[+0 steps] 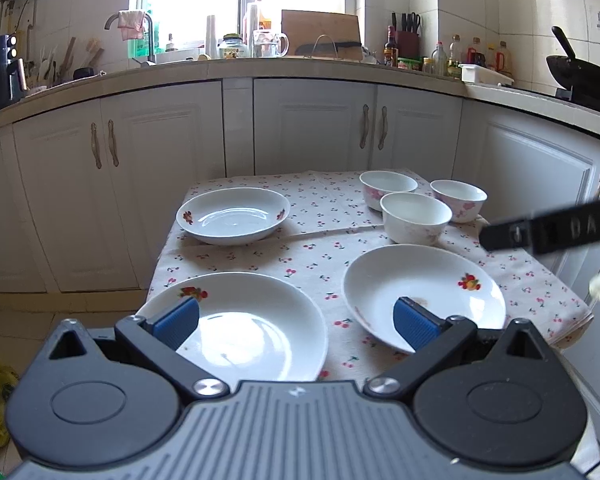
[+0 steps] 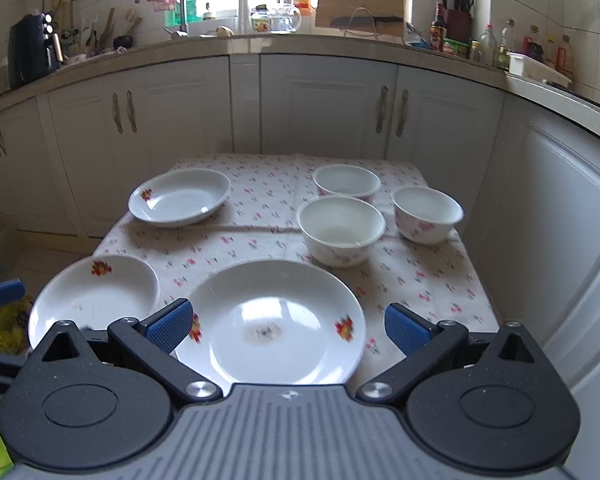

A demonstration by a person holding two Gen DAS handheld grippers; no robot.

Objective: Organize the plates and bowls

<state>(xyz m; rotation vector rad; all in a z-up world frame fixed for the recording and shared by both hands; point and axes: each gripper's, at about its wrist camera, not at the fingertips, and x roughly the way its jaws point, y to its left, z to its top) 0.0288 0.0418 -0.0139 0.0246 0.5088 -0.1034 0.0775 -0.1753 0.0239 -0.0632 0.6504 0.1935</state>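
Left wrist view first: I see my left gripper [image 1: 296, 322] with its blue pads spread wide and holding nothing, hanging over the near edge of a small table [image 1: 328, 216] covered in a cherry-print cloth. Going left to right, the near-left plate [image 1: 252, 320] lies under the left pad, the far-left plate [image 1: 233, 215] sits at the back corner, well apart from it, and the near-right plate [image 1: 424, 292] lies partly behind the right pad. Behind that plate stand three bowls [image 1: 416, 218], close together at the far right, all upright and unstacked. A black bar of the other tool [image 1: 552, 228] enters from the right edge. Right wrist view, slightly blurred: my right gripper [image 2: 288, 326] is likewise wide open and empty, poised above the near-right plate [image 2: 276, 320], which shows a brownish smear at its centre. The near-left plate [image 2: 96, 296] lies just beside it without touching; the far-left plate [image 2: 180, 202] is behind, and the bowls [image 2: 342, 230] stand at the back right. White cabinets [image 2: 320, 100] run behind the table.
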